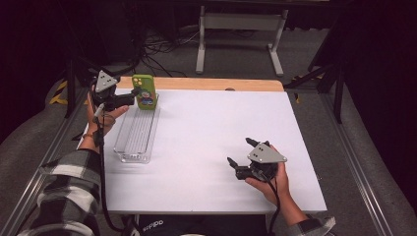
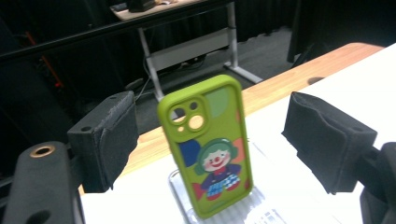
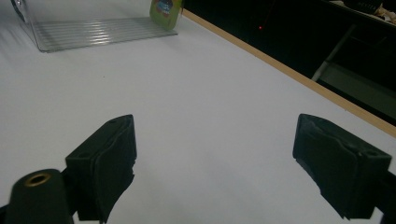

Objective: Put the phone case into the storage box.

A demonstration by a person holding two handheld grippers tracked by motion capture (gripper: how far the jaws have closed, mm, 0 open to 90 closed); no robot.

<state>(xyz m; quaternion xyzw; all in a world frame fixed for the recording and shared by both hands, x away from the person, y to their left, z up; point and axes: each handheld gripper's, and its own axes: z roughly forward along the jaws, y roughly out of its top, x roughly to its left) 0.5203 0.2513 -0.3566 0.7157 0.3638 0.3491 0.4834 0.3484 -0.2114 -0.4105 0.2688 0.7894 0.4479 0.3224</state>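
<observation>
A green phone case (image 1: 144,92) with a cartoon clown on its back stands upright, leaning slightly, at the far end of a clear ribbed tray (image 1: 132,158). My left gripper (image 1: 133,95) is level just to the left of it, open. In the left gripper view the phone case (image 2: 210,149) rises between the two spread pads (image 2: 112,135), with a gap on each side and no contact. My right gripper (image 1: 239,150) rests open over the bare white tabletop at the near right, nothing between its fingers (image 3: 107,158). The right gripper view catches the tray (image 3: 93,32) and the case's lower end (image 3: 166,9) far off.
The white table top (image 1: 211,128) has a wooden strip (image 1: 221,84) along its far edge. Beyond it are a dark floor, cables and a grey table frame (image 1: 241,24). Metal rails run along both sides of the table.
</observation>
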